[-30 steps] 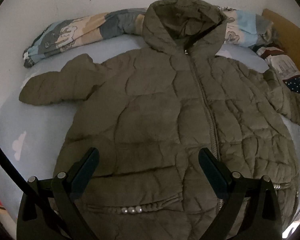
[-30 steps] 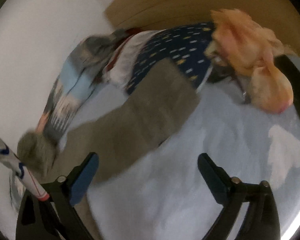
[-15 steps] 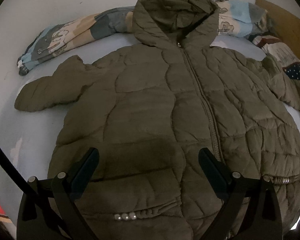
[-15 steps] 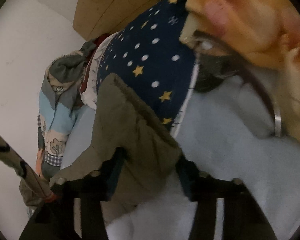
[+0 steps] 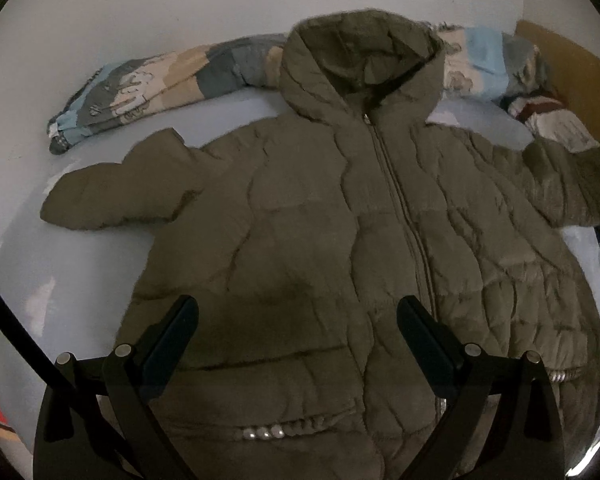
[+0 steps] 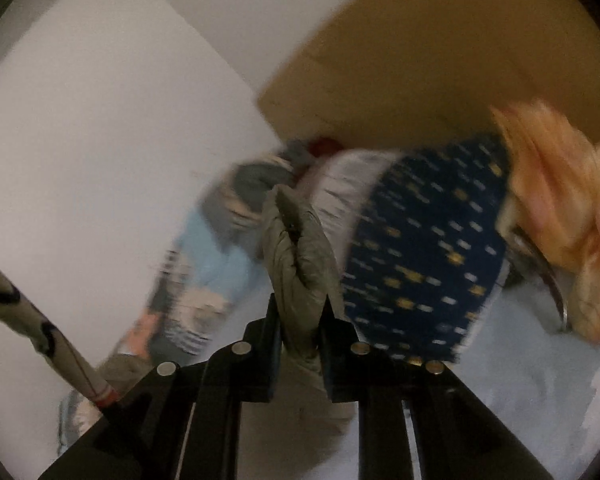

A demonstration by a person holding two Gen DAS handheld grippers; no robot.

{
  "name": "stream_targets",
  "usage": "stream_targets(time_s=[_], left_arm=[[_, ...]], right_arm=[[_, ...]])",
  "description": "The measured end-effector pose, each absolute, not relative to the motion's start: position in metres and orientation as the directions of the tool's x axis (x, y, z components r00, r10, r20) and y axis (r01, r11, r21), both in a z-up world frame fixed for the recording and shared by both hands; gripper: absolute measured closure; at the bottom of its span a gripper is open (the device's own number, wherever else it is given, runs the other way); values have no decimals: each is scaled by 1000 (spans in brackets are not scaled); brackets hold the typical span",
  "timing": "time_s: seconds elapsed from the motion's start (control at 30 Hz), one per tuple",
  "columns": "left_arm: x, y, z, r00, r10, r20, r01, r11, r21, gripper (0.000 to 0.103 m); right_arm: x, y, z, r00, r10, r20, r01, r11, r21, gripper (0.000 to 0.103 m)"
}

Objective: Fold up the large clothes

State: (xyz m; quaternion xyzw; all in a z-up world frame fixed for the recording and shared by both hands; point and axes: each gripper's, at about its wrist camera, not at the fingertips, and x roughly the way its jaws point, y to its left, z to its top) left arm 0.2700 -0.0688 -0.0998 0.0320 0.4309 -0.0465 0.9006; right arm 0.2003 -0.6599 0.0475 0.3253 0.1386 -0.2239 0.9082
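An olive hooded puffer jacket (image 5: 340, 232) lies front up and zipped on a pale blue bed, hood toward the wall, both sleeves spread. My left gripper (image 5: 298, 320) hovers open above its lower front, nothing between the fingers. In the right wrist view my right gripper (image 6: 300, 320) is closing its jaws on the cuff of the jacket's right sleeve (image 6: 298, 248); the pads press the olive fabric, which bunches up between them, lifted off the bed.
A rolled patterned blanket (image 5: 160, 84) lies along the wall behind the hood. A navy star-print pillow (image 6: 428, 256) and an orange plush (image 6: 560, 216) sit by the wooden headboard (image 6: 440, 60) at the right. A white wall stands behind the bed.
The right gripper went from open above the sleeve to shut on its cuff and rose with it. The left gripper stayed open over the jacket's lower front.
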Motion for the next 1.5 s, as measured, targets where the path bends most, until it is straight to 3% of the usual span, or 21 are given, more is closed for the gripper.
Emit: stream_targets(time_s=[0.3, 0.63, 1.0, 1.3, 1.33, 1.43, 1.5], left_arm=[[279, -22, -58, 745, 39, -666, -28, 999, 28, 4], [287, 35, -51, 730, 54, -682, -133, 989, -63, 4], [288, 61, -57, 704, 73, -707, -159, 986, -57, 4], [296, 66, -64, 678, 62, -732, -175, 981, -80, 4], [298, 65, -64, 676, 58, -735, -177, 981, -85, 4], [304, 61, -65, 671, 43, -741, -171, 980, -99, 4], [310, 58, -67, 669, 36, -743, -168, 980, -104, 4]], right_arm=[[234, -544, 119, 944, -146, -296, 290, 797, 530, 86], [291, -424, 109, 944, 58, -325, 117, 862, 494, 86], [380, -288, 26, 835, 255, -487, -36, 909, 415, 86], [419, -210, -107, 633, 354, -688, -69, 911, 406, 86], [414, -201, -115, 611, 362, -704, -72, 911, 406, 82], [411, -190, -135, 534, 437, -724, -87, 880, 467, 60], [400, -186, -126, 525, 460, -716, -112, 871, 478, 53]])
